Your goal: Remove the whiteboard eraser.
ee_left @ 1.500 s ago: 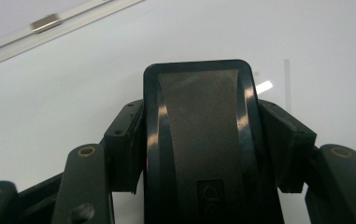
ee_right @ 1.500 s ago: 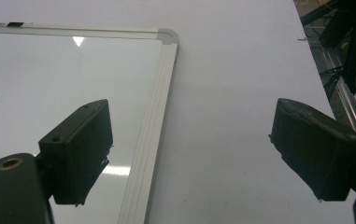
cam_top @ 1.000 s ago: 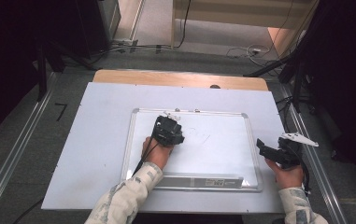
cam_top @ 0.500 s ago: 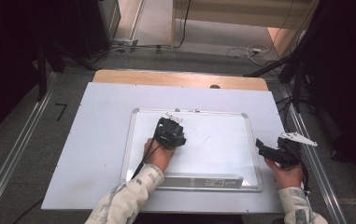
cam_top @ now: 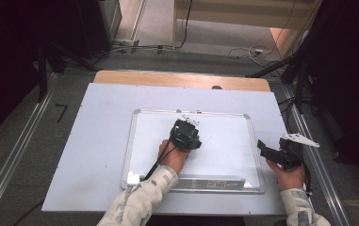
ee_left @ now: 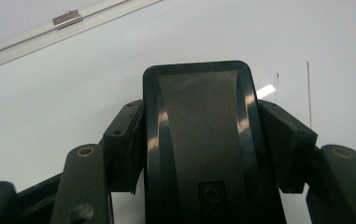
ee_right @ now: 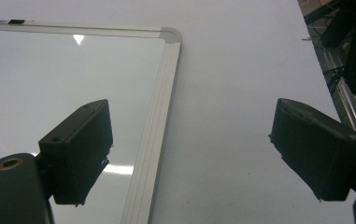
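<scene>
Left gripper view: eraser (ee_left: pixel 203 140) points lengthwise away, toward whiteboard (ee_left: pixel 49 93) edge.

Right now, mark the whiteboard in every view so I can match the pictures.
High view: the whiteboard lies in the middle of the table.
Left gripper view: it spreads across the whole background, behind the black eraser.
Right gripper view: it takes the left half, with its rounded corner at top centre.
Shared landmark: the frame's far rail.
</scene>
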Tool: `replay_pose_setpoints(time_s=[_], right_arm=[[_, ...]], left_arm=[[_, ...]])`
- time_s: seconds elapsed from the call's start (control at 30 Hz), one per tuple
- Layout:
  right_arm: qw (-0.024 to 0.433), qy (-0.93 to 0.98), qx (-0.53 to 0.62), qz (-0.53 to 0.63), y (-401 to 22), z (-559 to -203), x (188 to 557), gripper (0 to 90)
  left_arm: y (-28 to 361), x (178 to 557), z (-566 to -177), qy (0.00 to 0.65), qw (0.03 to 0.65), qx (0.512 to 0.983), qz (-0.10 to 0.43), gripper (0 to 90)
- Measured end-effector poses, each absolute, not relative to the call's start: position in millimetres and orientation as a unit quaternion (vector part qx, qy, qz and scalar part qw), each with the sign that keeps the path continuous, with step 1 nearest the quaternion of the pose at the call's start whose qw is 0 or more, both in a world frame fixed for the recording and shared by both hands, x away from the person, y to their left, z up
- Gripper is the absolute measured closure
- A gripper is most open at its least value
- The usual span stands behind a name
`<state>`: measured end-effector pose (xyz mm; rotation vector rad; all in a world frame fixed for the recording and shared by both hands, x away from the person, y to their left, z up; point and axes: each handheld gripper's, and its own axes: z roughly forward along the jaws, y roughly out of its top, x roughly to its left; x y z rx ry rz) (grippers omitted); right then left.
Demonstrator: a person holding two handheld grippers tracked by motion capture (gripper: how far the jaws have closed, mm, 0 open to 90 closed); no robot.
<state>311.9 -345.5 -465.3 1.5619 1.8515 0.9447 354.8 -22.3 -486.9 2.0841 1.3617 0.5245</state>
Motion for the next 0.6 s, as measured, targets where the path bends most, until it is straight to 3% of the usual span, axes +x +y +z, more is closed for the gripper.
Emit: replay_pose_setpoints(time_s=[0.6], right_arm=[[0.268, 0.683, 0.582, 0.350, -349.4, -465.0, 309.9, 12.2]], left_arm=[[13.8, 379.1, -486.2, 0.546, 0.286, 0.760, 0.207, 39.6]])
